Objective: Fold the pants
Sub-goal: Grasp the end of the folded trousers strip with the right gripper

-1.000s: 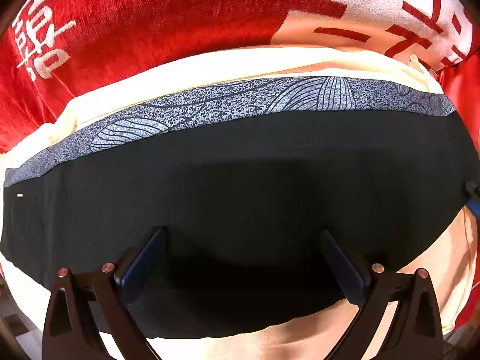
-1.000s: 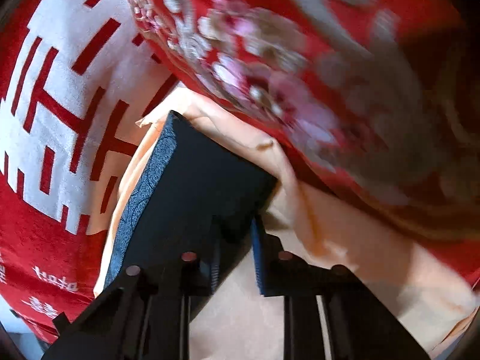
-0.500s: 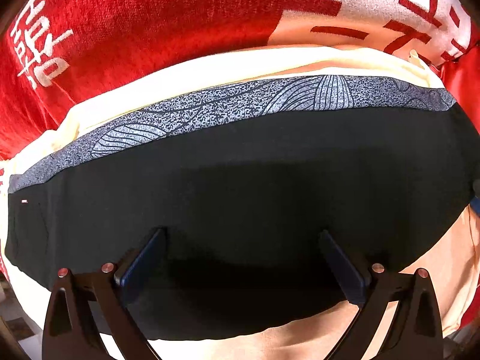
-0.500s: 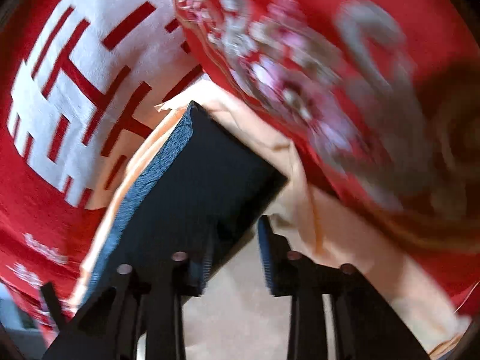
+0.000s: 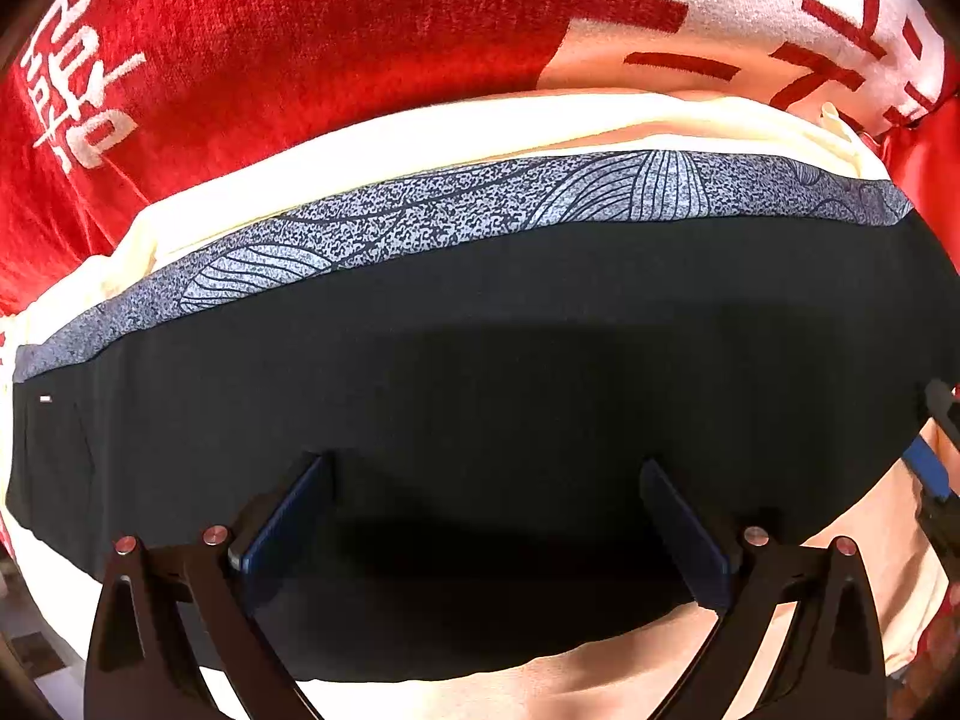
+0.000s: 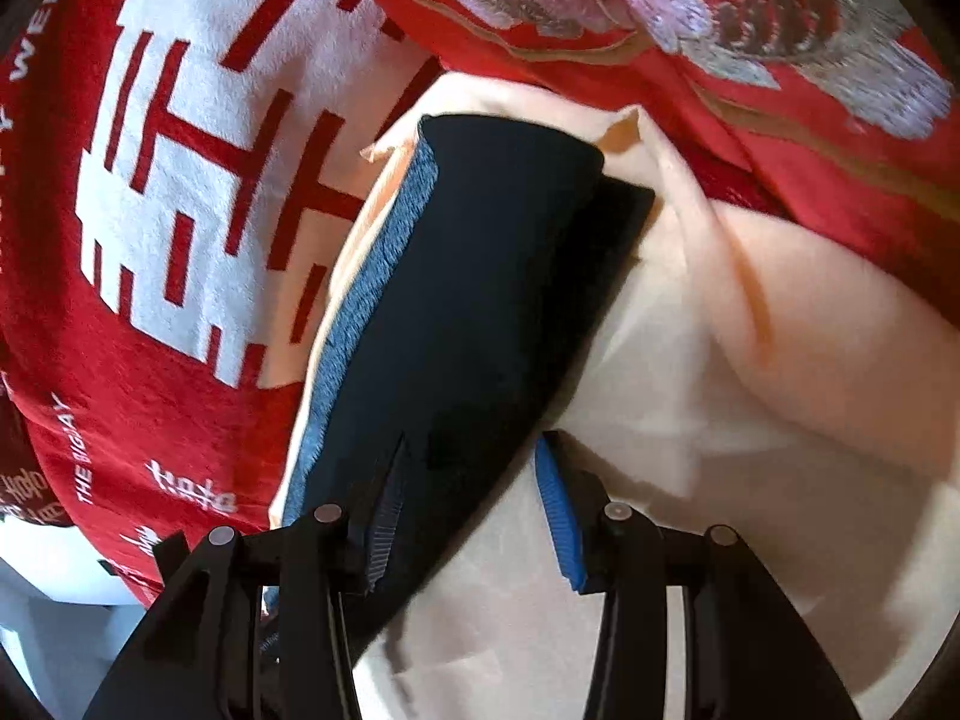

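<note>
Under the left tongs (image 5: 483, 516), spread wide and empty, the folded pants (image 5: 480, 396) lay crosswise on a cream cloth (image 5: 420, 138), patterned waistband (image 5: 456, 216) at the far edge. From the right, the pants (image 6: 480, 312) ran lengthwise away, with the right tongs (image 6: 468, 516) parted astride their near right edge, apparently nearer.

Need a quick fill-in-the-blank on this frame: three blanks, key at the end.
1. The folded pants are mostly ____ in color.
2. The patterned waistband is speckled ____.
3. The left tool has its fingers spread wide, so it is ____.
4. The pants lie on a cream sheet over a ____ blanket.

Missing words: black; grey; open; red
</note>
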Available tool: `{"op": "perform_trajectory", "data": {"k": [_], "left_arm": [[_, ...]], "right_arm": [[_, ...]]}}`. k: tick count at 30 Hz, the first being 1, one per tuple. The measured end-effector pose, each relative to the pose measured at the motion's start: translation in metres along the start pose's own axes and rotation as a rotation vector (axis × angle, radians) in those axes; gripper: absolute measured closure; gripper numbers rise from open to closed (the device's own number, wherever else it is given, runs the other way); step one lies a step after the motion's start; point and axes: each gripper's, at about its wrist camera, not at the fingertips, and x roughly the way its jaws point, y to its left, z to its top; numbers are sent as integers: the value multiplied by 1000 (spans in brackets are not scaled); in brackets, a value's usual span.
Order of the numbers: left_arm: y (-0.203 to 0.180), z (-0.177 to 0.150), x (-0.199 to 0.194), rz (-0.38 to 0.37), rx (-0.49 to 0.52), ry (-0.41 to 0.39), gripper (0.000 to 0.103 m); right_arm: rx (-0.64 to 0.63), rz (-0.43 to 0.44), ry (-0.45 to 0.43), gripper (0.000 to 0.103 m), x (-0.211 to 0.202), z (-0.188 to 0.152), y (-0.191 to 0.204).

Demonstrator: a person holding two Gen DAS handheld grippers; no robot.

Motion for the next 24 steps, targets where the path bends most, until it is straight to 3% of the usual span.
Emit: {"op": "perform_trajectory", "data": {"k": [7, 11, 13, 14, 15, 24], "left_arm": [[7, -3, 3, -11, 3, -3, 0], [7, -4, 3, -6, 11, -7, 0], [8, -4, 4, -8, 9, -3, 0], [8, -2, 5, -9, 9, 1, 0], [8, -1, 5, -8, 9, 5, 0], [12, 2, 7, -15, -5, 10, 0]], "right_arm": [[-74, 12, -87, 54, 14, 14, 16], [-12, -2, -78, 54, 29, 25, 22], [19, -52, -60, 61, 28, 28, 24], [16, -94, -50, 76, 28, 28, 27], [5, -133, -39, 82, 28, 29, 29], [-45, -171, -19, 86, 25, 30, 41]]}}
